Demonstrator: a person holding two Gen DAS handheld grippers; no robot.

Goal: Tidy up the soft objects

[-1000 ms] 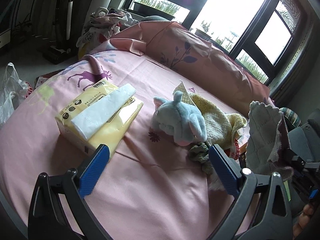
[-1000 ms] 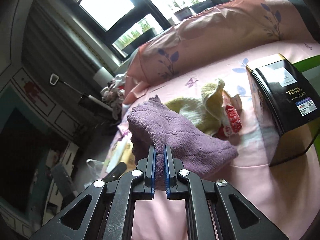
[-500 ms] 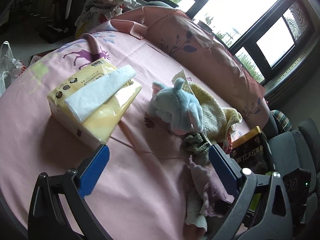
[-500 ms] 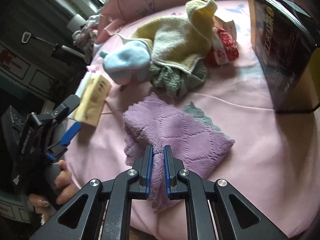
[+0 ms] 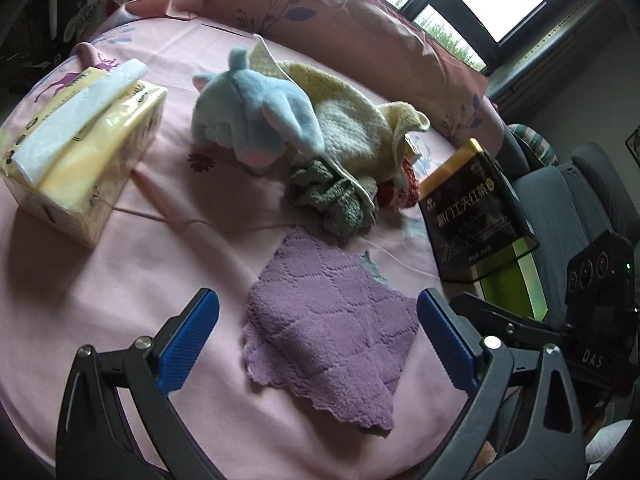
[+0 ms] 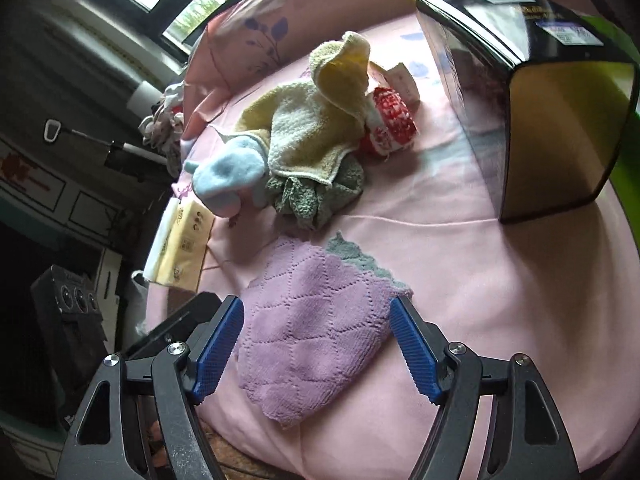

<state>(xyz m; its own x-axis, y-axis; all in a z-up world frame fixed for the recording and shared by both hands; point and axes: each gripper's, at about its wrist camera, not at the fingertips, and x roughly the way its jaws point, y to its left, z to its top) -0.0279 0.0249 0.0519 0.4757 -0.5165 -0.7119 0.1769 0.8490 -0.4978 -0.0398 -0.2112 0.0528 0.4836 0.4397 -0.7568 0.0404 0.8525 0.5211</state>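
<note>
A purple quilted cloth (image 5: 328, 332) lies flat on the pink bed sheet (image 5: 168, 280) near the front edge; it also shows in the right wrist view (image 6: 316, 332). My left gripper (image 5: 316, 340) is open and hovers just over the cloth. My right gripper (image 6: 316, 346) is open and empty, its fingers either side of the cloth. Behind lies a pile: a blue plush elephant (image 5: 256, 116), a yellow towel (image 5: 356, 128), a grey-green cloth (image 5: 332, 200) and a red-and-white item (image 6: 390, 128).
A yellow tissue pack (image 5: 80, 140) lies at the left of the bed. A black tea box (image 5: 476, 216) stands at the right, with a green box behind it. Pink pillows (image 5: 340, 16) line the far side. A grey chair (image 5: 568, 216) stands beyond the right edge.
My right gripper lowered the purple cloth onto the sheet and opened, letting it go. My left gripper moved right and down over the cloth.
</note>
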